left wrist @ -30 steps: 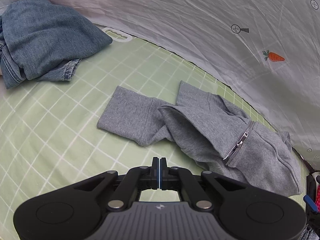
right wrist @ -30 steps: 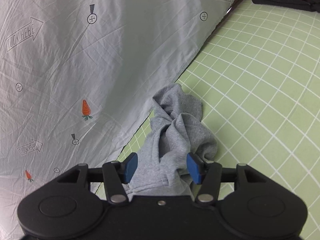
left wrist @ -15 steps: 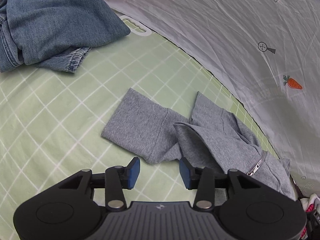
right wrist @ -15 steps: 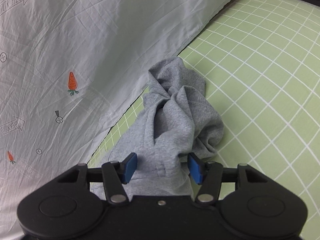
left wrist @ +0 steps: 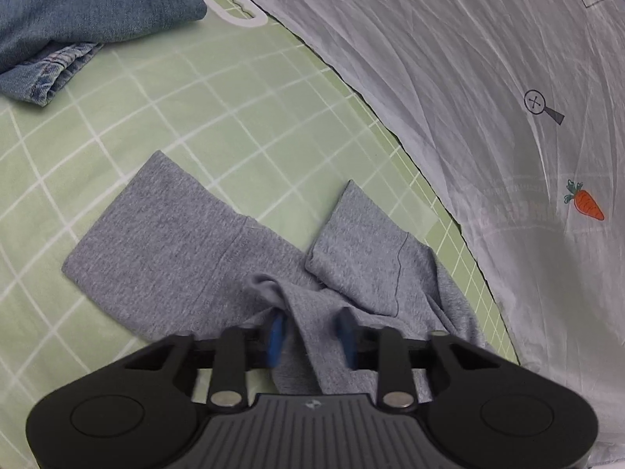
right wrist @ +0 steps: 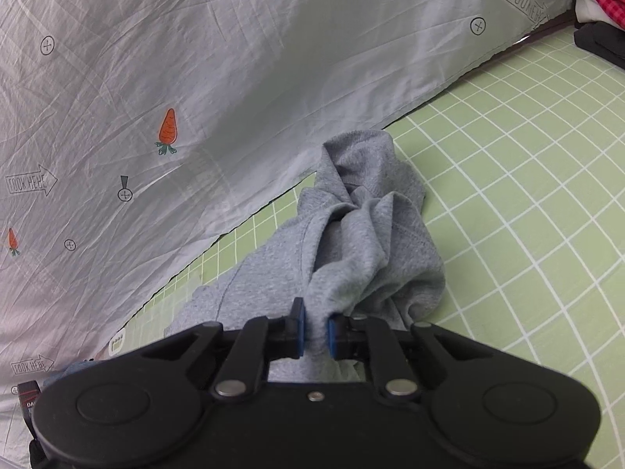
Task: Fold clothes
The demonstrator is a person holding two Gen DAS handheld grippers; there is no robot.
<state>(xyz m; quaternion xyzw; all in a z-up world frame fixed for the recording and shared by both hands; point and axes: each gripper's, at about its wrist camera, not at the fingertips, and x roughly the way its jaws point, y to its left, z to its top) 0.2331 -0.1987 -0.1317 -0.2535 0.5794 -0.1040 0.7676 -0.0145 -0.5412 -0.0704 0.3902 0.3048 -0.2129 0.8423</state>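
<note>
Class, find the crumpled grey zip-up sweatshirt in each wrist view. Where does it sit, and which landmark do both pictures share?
Left wrist: crumpled grey zip-up sweatshirt spreads across lower centre.
Right wrist: sweatshirt bunched at centre, reaching down to the tongs.
Shared landmark: white carrot-print sheet bordering it.

Both cams sat on the grippers, looking forward along the fingers, angled down, close over the green checked mat (left wrist: 164, 90). Left wrist view faced toward the denim pile (left wrist: 90, 11); right wrist view faced the stacked clothes (right wrist: 597, 11). Shared: grey garment (left wrist: 187, 250) (right wrist: 371, 242), mat, white printed sheet (left wrist: 449, 58) (right wrist: 234, 58).
</note>
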